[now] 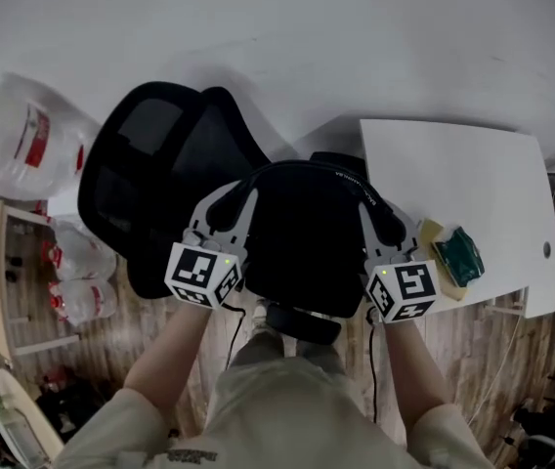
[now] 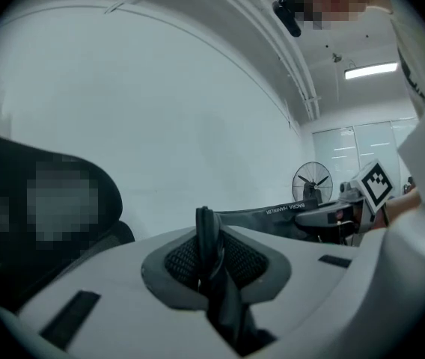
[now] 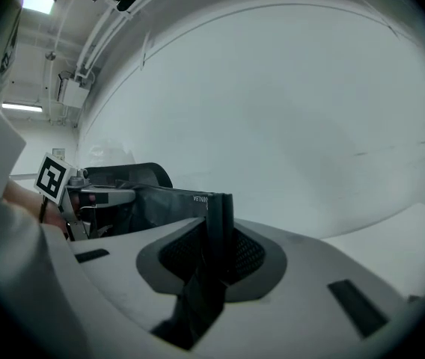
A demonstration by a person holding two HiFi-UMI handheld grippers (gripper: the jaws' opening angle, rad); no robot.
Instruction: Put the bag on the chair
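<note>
At the upper left of the head view is the black chair (image 1: 150, 164). In the middle, just right of the chair's back, the black bag (image 1: 302, 242) is held up by both sides. The left tongs (image 1: 238, 198) pinch its left side tight. The right tongs (image 1: 370, 208) pinch its right side. I think the bag is on its way to the seat. Next it must go down there, and then both tongs let go.
</note>
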